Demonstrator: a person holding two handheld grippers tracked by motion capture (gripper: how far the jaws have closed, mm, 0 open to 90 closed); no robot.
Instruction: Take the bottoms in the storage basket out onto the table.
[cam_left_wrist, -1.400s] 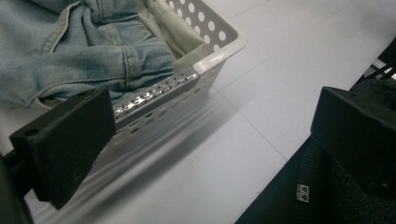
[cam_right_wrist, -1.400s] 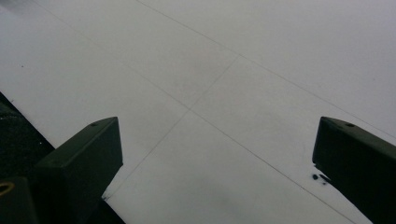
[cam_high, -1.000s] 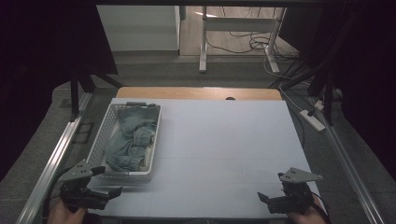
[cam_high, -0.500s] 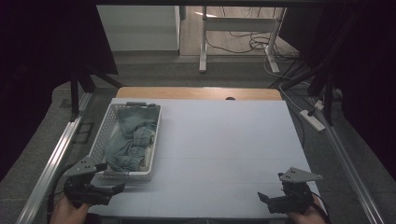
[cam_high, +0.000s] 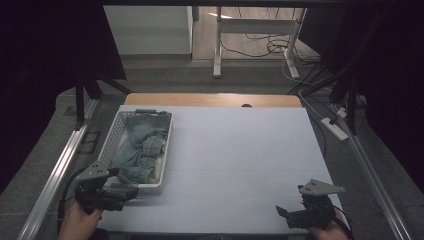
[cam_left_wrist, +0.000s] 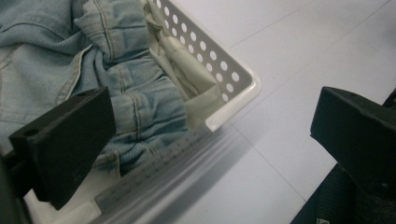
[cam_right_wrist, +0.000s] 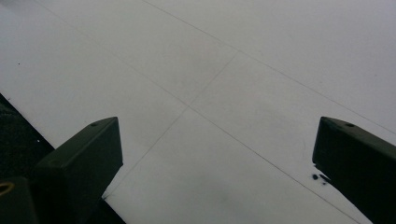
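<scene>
High view first: a white perforated plastic basket (cam_high: 116, 136) sits toward the left side of a pale, matte white table (cam_high: 240, 160), and it is packed with crumpled, washed-out blue denim clothing (cam_high: 140, 150). The left gripper (cam_high: 131, 191) hovers at the basket's near end, its black fingers (cam_left_wrist: 65, 140) spread wide and holding nothing; in the left gripper view one of them hangs over the denim while the other stands outside, over bare tabletop, with the rounded corner of the basket wall between them. The right gripper (cam_high: 281, 214) waits well apart at the near right corner, its fingers (cam_right_wrist: 79, 163) likewise released and empty above the plain surface, which shows only faint crease lines.

From the close view, the denim looks soft and limp, with thick stitched seams and gathered hems, and a cream-coloured fabric piece (cam_left_wrist: 187, 74) tucked against the wall beside it. I'd judge the cloth to be moderately heavy for fabric, not fragile, not slippery, but prone to drag and unfold when lifted, and perhaps to snag neighbouring pieces. The best hold seems to be a bunched fold or a doubled seam ridge near the top of the pile, where the fingers can pinch several layers. The basket itself looks light and stiff, so it may shift if the cloth catches.
</scene>
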